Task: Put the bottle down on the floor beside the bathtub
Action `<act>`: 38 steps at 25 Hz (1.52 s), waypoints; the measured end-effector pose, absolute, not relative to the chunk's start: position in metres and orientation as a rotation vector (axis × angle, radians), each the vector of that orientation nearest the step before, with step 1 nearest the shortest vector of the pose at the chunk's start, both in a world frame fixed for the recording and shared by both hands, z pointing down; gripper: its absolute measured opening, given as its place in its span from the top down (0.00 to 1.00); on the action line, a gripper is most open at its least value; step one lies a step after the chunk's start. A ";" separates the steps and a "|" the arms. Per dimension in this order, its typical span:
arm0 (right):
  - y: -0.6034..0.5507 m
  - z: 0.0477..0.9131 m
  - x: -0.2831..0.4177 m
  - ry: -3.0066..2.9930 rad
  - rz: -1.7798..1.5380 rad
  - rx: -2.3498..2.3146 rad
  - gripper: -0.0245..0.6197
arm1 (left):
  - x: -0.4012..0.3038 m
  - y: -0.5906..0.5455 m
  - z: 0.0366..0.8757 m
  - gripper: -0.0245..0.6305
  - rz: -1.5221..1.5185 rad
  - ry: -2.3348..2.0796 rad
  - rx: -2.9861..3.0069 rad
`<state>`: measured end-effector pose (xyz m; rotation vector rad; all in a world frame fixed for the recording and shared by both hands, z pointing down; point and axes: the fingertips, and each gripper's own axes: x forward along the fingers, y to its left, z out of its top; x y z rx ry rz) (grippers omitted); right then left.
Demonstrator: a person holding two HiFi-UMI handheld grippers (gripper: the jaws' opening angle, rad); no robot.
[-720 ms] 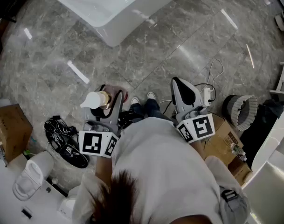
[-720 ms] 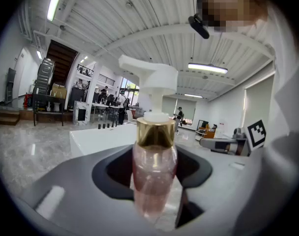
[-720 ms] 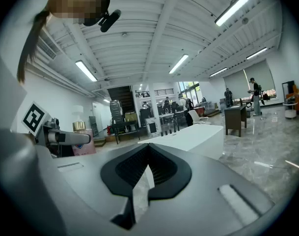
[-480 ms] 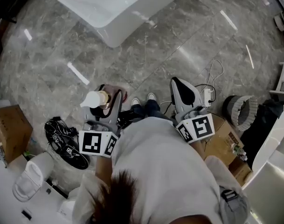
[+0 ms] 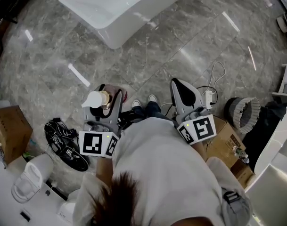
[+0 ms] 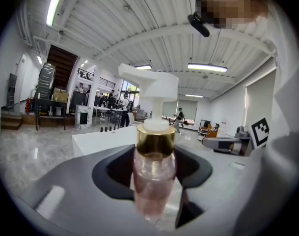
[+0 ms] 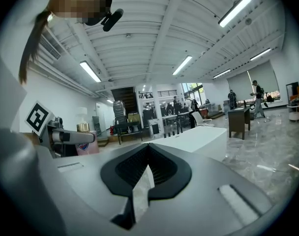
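Note:
A clear pump bottle (image 6: 154,176) of pink liquid, with a gold collar and a white pump head, stands upright between the jaws of my left gripper (image 6: 154,168). That gripper is shut on the bottle's body. In the head view the bottle (image 5: 104,99) hangs in the left gripper (image 5: 111,93) above the marble floor, in front of the person's shoes. My right gripper (image 5: 175,82) is level beside it, jaws closed tip to tip with nothing between them (image 7: 148,149). The white bathtub (image 5: 119,8) lies well ahead, at the top of the head view.
The grey marble floor (image 5: 157,46) stretches between me and the tub. A cardboard box (image 5: 9,128), a white toilet (image 5: 28,180) and a black tangle of cables (image 5: 63,142) sit at the left. At the right are a power strip (image 5: 210,95), a round bin (image 5: 244,111) and another box (image 5: 223,140).

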<state>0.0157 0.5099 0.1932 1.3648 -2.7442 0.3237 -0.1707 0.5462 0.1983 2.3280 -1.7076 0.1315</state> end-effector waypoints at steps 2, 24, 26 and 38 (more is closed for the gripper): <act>0.509 0.192 0.020 -2.771 0.340 1.355 0.96 | -0.168 0.546 0.197 0.56 0.128 -1.722 2.321; 0.498 0.192 0.124 -2.769 0.391 1.400 0.96 | -0.118 0.536 0.173 0.57 0.093 -1.880 2.290; 0.496 0.193 0.124 -2.770 0.396 1.414 0.96 | -0.121 0.530 0.174 0.57 0.099 -1.872 2.286; 0.427 0.199 0.100 -2.688 0.425 1.498 0.96 | -0.144 0.446 0.186 0.57 0.105 -1.758 2.322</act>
